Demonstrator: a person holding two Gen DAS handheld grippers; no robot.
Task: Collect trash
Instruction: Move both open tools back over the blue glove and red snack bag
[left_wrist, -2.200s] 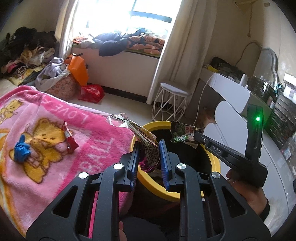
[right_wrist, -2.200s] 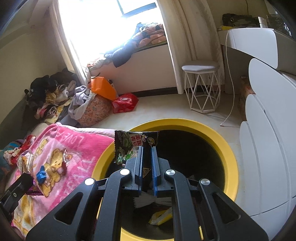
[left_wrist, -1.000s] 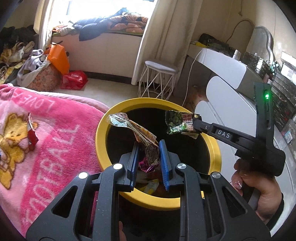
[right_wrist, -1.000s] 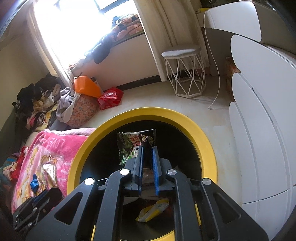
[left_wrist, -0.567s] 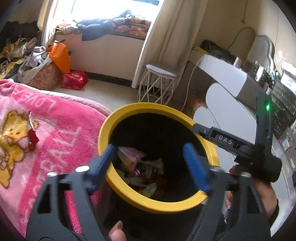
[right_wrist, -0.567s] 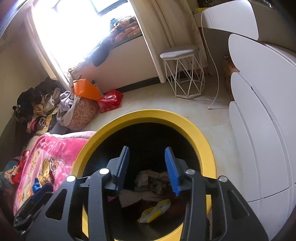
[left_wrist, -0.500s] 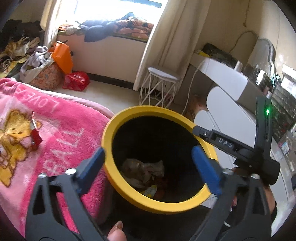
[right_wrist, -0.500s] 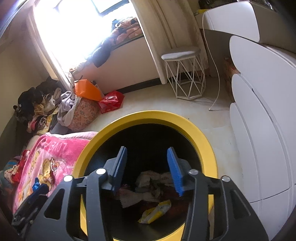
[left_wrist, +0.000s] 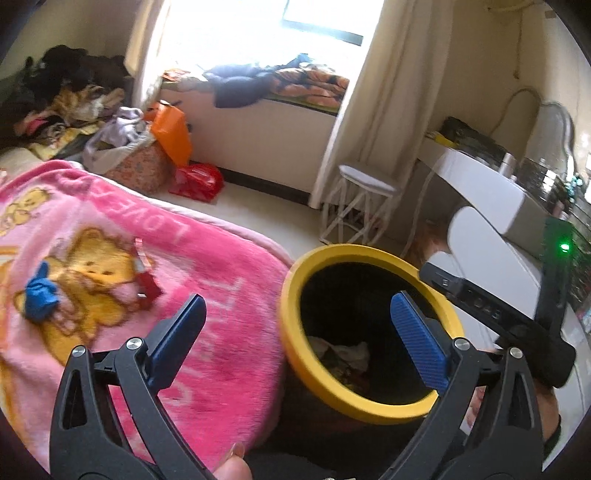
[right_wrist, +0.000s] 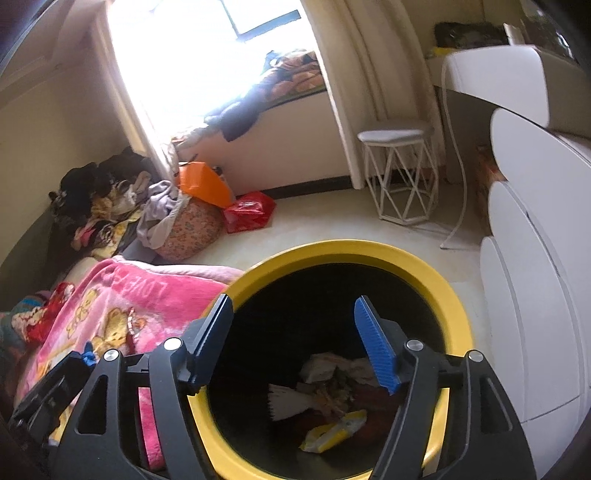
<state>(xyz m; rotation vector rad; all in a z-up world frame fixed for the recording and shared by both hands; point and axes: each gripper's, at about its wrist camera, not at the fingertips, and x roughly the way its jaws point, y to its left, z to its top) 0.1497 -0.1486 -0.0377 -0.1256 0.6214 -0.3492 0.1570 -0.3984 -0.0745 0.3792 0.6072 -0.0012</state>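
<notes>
Trash — crumpled wrappers (right_wrist: 332, 398) — lay inside the round yellow-rimmed black bin (right_wrist: 454, 306); red wrapper (left_wrist: 146, 284) and blue scrap (left_wrist: 38, 295) remained beside it on the pink blanket (left_wrist: 207, 280). Left gripper (left_wrist: 295, 332) spread, empty; right gripper (right_wrist: 291, 339) opening, empty.

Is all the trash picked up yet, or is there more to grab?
Not yet. Wrappers already lie in the yellow-rimmed bin. The left gripper is open and empty; the right gripper is opening with nothing between its jaws. A red wrapper and a blue scrap remain on the pink blanket.
</notes>
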